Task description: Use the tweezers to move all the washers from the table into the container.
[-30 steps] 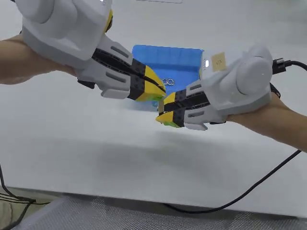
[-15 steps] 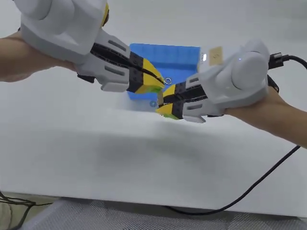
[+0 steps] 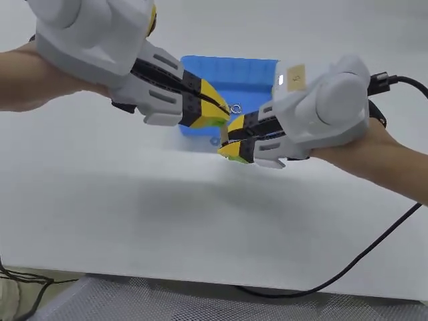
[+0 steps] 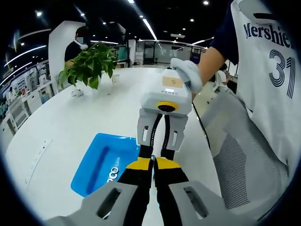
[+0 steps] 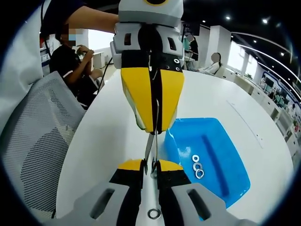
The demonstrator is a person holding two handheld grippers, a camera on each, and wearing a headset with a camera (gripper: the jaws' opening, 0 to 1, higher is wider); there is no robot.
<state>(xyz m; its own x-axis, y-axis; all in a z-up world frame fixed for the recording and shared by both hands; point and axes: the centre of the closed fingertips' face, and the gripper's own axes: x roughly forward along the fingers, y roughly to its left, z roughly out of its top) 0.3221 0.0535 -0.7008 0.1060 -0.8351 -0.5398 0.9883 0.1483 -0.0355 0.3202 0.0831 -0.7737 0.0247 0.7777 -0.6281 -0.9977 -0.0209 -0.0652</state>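
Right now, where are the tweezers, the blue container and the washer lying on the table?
tweezers [image 5: 153,141], right gripper view, on the metal prongs.
blue container [image 5: 225,150], right gripper view, on its bare floor.
washer on the table [image 5: 154,213], right gripper view, at its centre.

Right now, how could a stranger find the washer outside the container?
Start at the blue container on the white table. Beside it, under the right gripper, one washer lies alone on the table; three other washers lie inside the container.
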